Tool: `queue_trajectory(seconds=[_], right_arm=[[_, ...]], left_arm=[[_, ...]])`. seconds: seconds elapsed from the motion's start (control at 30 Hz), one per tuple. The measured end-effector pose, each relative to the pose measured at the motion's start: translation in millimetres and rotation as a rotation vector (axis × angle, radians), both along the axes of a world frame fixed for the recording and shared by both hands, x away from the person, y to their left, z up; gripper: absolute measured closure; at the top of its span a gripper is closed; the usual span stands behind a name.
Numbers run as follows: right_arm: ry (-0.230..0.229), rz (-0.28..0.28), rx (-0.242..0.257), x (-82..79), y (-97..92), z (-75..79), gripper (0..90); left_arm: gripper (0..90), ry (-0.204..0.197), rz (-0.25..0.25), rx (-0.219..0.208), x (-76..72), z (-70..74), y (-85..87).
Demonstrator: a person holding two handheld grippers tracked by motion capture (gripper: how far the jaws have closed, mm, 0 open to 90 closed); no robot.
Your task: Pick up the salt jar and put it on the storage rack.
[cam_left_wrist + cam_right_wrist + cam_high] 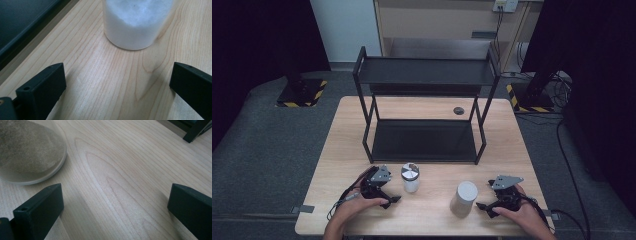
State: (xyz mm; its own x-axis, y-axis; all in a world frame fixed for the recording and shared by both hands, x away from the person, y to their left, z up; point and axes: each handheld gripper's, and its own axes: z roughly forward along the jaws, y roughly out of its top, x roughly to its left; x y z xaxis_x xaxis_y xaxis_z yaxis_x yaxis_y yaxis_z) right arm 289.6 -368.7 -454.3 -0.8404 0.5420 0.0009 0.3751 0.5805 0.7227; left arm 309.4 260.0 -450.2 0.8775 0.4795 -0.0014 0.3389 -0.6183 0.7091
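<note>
A small clear jar [410, 179] with a shiny lid stands near the table's front, holding white powder [135, 25]. To its right stands a taller pale canister [463, 198], whose base shows grey-brown grains [27, 152]. My left gripper [391, 201] rests on the table just left of the jar, open, with bare wood between its jaws [117, 75] and the jar a short way ahead. My right gripper [484, 210] rests just right of the canister, also open [115, 195], with the canister ahead and off to the left of its jaws.
A black two-shelf rack [424, 75] stands on the middle and back of the wooden table [512, 145]; one of its feet [195, 131] shows in the right gripper view. A round cable grommet [458, 110] sits behind it. Dark floor surrounds the table.
</note>
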Motion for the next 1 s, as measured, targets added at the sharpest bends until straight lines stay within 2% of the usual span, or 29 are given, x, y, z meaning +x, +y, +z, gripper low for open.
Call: queue_trajectory(seconds=[0.27,0.43,0.6,0.9,1.0], right_arm=[[0.000,-0.003,0.000,-0.5,0.2,0.0,1.3],[0.000,-0.003,0.000,-0.6,0.2,0.0,1.3],[0.000,-0.003,0.000,-0.6,0.2,0.0,1.3],[0.000,-0.003,0.000,-0.6,0.2,0.0,1.3],[0.000,-0.003,0.000,-0.6,0.2,0.0,1.3]], left_arm=[[0.0,-0.002,0.003,-0.003,-0.8,-0.4,-0.3],[1.5,-0.004,-0.014,-0.008,-0.6,-0.5,-2.0],[1.5,-0.014,-0.036,-0.027,0.5,0.6,-6.3],[1.2,-0.038,-0.029,-0.074,-0.3,-1.4,-13.0],[1.2,-0.045,-0.043,-0.082,0.8,-1.7,-16.1]])
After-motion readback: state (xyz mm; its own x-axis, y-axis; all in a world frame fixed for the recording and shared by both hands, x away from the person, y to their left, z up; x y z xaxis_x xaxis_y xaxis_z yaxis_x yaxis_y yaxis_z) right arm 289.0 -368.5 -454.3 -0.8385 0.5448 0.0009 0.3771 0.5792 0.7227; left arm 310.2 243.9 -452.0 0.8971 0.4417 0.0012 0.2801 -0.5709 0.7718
